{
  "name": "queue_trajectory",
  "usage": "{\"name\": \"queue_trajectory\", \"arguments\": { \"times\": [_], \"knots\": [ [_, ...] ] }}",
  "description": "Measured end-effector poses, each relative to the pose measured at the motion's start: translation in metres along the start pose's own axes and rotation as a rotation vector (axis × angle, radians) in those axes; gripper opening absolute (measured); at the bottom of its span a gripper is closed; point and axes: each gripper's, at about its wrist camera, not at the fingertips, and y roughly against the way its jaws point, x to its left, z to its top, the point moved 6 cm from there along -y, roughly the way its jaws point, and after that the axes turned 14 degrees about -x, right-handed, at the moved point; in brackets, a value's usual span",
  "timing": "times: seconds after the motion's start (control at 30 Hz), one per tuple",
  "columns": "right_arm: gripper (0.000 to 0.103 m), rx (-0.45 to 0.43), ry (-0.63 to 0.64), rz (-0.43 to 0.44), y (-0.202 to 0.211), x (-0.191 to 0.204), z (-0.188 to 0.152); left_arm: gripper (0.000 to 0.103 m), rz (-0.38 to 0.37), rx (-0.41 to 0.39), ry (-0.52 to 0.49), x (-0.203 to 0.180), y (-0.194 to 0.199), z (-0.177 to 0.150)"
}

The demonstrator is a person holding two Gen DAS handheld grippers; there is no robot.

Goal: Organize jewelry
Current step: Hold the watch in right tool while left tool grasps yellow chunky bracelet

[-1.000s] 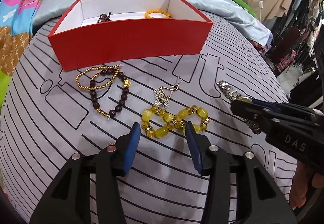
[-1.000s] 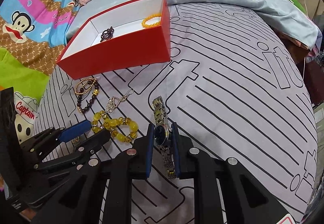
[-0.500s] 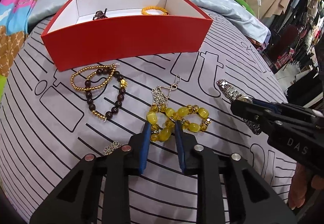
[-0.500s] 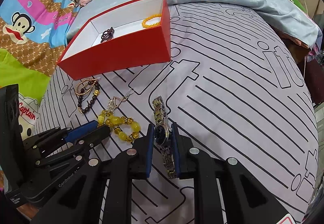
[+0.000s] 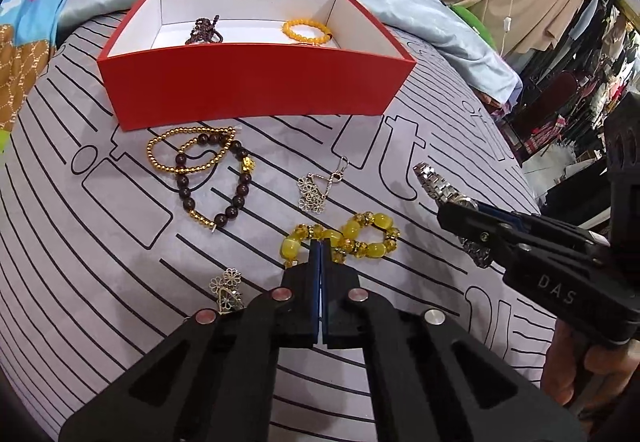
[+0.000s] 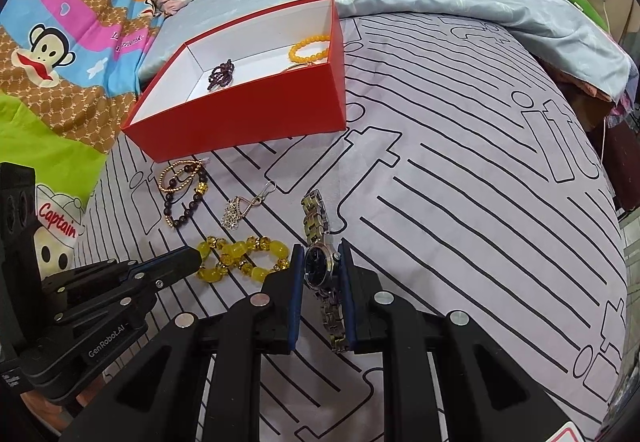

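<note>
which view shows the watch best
The right wrist view: the watch sits front and centre between the right gripper's pads, dial and both strap ends visible. In the left wrist view the watch shows only one strap end; that gripper hides the rest.

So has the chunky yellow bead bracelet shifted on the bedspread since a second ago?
No. The chunky yellow bead bracelet still lies below the silver flower pendant, left of the wristwatch; only the left gripper closed on it.

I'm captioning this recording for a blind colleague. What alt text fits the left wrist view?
The left gripper is shut on a yellow bead bracelet lying on a striped bedspread. Beyond it sits an open red box holding two bracelets; at right, the right gripper holds a watch.
</note>
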Motion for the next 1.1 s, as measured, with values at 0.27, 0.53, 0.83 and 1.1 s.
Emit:
{"name": "queue_trajectory", "arguments": {
  "times": [0.27, 0.53, 0.83, 1.1],
  "knots": [
    [0.016, -0.003, -0.005, -0.003, 0.001, -0.002, 0.000, 0.000, -0.030, -0.016, -0.007, -0.008, 0.000, 0.001],
    [0.016, -0.006, -0.015, -0.011, 0.003, -0.008, 0.001, 0.005, -0.050, 0.034, -0.064, -0.020, -0.016, -0.009],
    [0.016, -0.008, -0.025, -0.012, 0.003, -0.010, 0.002, 0.038, -0.015, -0.019, -0.108, -0.020, -0.010, 0.000],
    [0.016, -0.008, -0.023, -0.013, 0.003, -0.011, 0.002, 0.033, -0.011, 0.015, -0.133, -0.020, -0.027, -0.002]
  ]
}}
